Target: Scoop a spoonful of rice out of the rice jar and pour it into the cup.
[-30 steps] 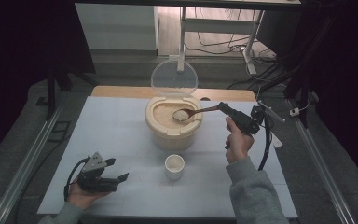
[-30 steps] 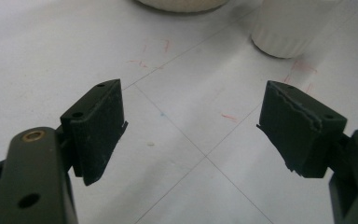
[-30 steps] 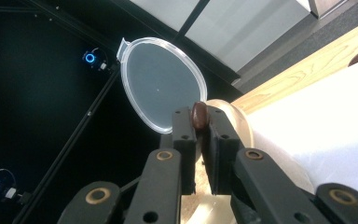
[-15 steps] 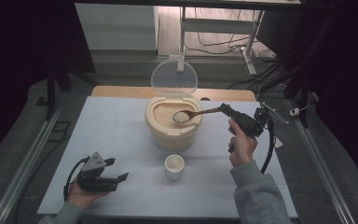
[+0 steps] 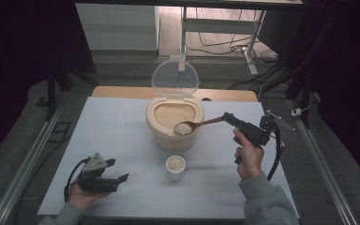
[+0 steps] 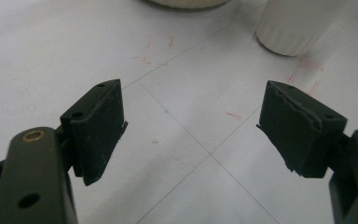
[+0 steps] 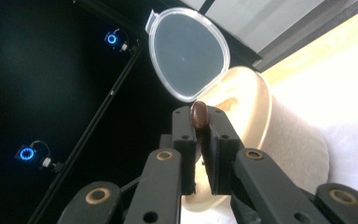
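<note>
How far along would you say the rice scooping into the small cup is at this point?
Done: the container has its lid up, and the wooden spoon is loaded with rice. In hand: the right gripper clamps the spoon handle, its bowl above the container's front rim. Left: carrying it to the white cup, whose fill I cannot tell, and tipping. The left gripper rests open.

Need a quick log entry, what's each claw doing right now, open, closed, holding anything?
Left claw: open, holding nothing, above the table.
Right claw: closed on the wooden spoon loaded with rice.
</note>
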Demonstrator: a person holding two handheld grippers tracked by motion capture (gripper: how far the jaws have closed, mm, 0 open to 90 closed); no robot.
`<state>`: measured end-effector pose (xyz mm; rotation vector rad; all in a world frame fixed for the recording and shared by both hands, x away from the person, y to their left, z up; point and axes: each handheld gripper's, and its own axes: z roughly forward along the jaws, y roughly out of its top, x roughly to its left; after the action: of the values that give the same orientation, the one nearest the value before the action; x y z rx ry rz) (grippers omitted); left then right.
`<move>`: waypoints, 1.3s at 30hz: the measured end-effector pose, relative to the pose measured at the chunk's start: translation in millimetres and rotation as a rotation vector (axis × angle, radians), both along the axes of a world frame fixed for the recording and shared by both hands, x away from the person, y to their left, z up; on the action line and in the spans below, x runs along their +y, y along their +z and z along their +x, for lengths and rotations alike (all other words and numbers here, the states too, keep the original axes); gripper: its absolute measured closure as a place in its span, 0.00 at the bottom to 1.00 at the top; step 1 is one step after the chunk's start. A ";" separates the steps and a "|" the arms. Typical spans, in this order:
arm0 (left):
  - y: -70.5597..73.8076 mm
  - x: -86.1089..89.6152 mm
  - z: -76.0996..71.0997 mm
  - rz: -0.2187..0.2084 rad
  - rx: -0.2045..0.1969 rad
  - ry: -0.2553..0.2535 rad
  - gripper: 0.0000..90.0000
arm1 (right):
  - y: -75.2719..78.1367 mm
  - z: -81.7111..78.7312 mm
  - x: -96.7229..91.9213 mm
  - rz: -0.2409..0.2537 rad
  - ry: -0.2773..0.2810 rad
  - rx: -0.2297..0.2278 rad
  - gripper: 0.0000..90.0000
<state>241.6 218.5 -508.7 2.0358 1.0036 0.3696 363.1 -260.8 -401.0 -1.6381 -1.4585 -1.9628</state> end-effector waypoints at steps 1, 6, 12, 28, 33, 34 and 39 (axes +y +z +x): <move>0.0 0.1 0.1 -0.001 0.001 0.000 0.24 | -0.8 -1.8 -0.7 -0.001 0.005 0.000 0.93; -0.5 -0.3 0.7 -0.001 0.004 0.001 0.24 | -4.9 -11.5 -2.1 -0.004 0.033 0.013 0.93; -0.4 -0.4 0.7 -0.001 0.005 0.002 0.24 | -11.8 -18.7 0.8 -0.027 0.063 0.025 0.93; -0.9 -1.0 1.2 0.002 0.007 0.001 0.24 | -32.7 -24.7 0.5 -0.094 0.094 0.076 0.93; -1.0 -1.1 1.2 0.004 0.007 0.000 0.24 | -36.8 -24.2 3.7 -0.138 0.096 0.078 0.93; -1.0 -1.1 1.1 0.004 0.007 0.000 0.24 | -37.1 -23.7 4.6 -0.148 0.099 0.078 0.93; -1.3 -1.4 1.4 0.005 0.008 -0.002 0.24 | -35.4 -20.9 10.9 -0.189 0.103 0.071 0.93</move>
<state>242.9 217.0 -509.9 2.0439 1.0067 0.3641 342.2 -249.9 -436.5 -1.6511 -1.7087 -1.7416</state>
